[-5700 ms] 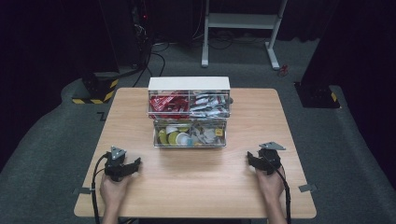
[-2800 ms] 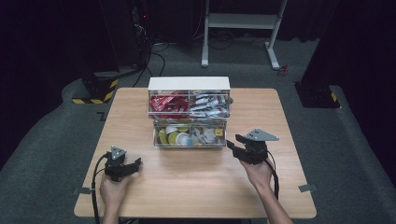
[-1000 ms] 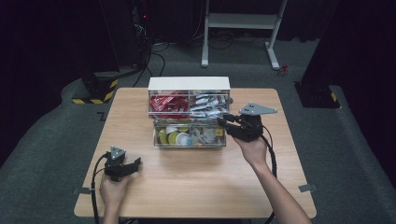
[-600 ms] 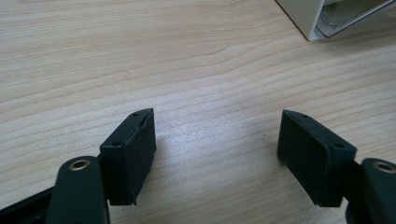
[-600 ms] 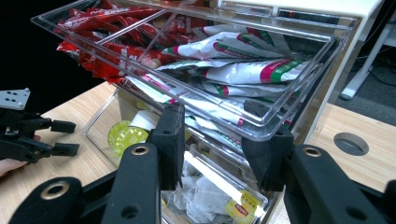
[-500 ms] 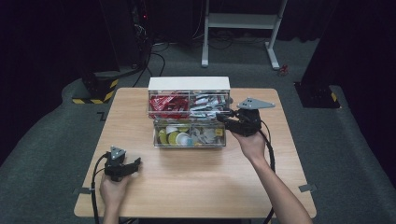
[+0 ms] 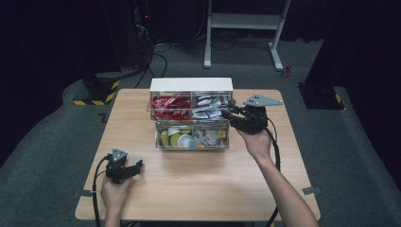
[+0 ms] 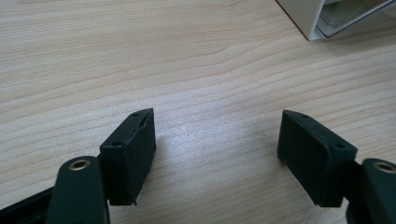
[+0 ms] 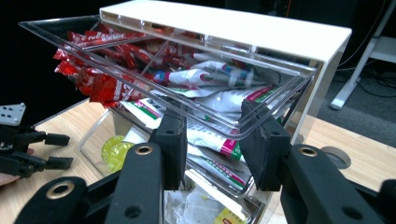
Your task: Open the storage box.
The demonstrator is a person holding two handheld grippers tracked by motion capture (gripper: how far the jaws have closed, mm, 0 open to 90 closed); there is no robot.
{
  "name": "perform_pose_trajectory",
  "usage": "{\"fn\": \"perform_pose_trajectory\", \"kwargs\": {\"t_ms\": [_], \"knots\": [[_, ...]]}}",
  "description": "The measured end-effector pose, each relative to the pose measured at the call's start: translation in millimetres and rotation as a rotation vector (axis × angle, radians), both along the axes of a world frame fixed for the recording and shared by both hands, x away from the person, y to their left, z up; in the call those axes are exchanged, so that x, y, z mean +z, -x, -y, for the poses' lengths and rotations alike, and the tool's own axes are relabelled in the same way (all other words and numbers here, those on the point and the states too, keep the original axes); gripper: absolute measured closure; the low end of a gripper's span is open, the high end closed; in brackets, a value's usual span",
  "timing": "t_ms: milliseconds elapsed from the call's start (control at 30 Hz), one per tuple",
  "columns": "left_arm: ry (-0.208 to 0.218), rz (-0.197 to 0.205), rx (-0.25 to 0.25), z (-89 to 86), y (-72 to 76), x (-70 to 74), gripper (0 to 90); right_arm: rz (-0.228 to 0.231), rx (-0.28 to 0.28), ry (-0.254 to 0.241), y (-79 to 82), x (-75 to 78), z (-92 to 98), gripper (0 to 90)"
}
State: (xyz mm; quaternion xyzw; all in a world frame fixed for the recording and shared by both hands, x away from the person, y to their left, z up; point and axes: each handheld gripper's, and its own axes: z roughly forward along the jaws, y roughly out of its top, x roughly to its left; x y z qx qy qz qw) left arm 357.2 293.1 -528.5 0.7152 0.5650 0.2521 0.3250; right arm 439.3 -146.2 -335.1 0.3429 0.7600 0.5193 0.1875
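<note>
The right tongs (image 9: 212, 140) clamp the upper clear drawer's (image 9: 233, 125) front lip; its handle is hidden. Left tongs (image 8: 215, 149) gape empty.

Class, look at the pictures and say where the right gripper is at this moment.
In the high view the right gripper is right of centre, at the front right corner of the upper clear drawer, its jaws closed on that drawer's front edge, above the open lower drawer.
</note>
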Motion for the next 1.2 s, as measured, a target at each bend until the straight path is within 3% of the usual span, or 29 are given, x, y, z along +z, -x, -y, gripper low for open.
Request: {"fn": "perform_pose_trajectory", "kwargs": {"t_ms": [1200], "knots": [[-0.006, -0.001, -0.02, 2.1, -0.5, -0.2, 26.1, 0.027, -0.003, -0.016, -13.2, 28.8, -5.6, 62.3]]}}
